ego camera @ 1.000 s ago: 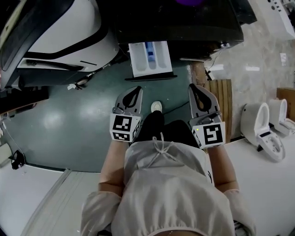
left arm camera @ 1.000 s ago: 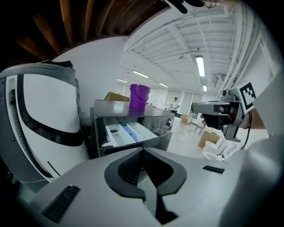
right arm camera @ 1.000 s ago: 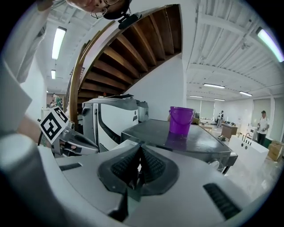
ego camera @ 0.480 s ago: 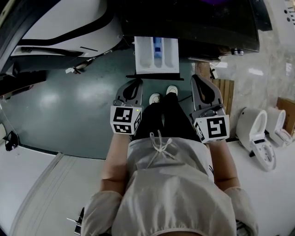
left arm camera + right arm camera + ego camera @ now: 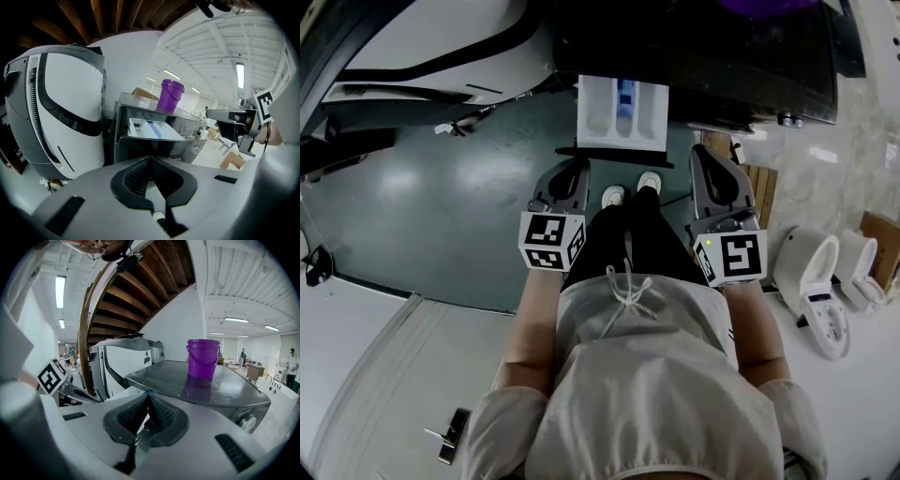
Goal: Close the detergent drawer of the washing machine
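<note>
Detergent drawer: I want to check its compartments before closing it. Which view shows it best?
The head view: it looks straight down into the open detergent drawer, so its compartments show. The left gripper view catches it only at a low, slanting angle. The right gripper view hardly shows it at all.

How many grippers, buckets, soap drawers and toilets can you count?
Grey two-jaw grippers: 2 (left gripper, right gripper)
Purple plastic bucket: 1
White pulled-out detergent drawer: 1
White ceramic toilets: 2
Total: 6
</note>
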Available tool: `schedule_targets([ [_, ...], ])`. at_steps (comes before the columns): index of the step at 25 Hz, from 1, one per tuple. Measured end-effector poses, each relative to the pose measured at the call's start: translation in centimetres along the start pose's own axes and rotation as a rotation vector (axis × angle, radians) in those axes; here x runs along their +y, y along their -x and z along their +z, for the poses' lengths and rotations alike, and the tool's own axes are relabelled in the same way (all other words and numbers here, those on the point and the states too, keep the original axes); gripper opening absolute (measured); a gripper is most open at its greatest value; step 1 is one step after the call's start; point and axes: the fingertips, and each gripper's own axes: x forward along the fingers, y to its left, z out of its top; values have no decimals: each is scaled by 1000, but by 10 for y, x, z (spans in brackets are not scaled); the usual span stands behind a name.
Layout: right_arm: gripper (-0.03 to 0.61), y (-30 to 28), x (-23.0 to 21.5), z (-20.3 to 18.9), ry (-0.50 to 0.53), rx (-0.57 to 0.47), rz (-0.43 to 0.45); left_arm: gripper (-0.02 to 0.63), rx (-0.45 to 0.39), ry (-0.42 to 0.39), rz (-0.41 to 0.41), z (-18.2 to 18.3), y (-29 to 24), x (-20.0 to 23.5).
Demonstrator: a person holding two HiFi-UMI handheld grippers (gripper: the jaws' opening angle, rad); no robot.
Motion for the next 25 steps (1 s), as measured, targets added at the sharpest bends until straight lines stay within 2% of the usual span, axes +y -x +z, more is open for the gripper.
schedule_targets([
  [9,5,-19,-14,9,9,7,24,18,-8,-3,34,24,-23,11],
  [25,5,-56,-48,23,-1,-18,5,18,-38,-22,79,69,-72,34],
])
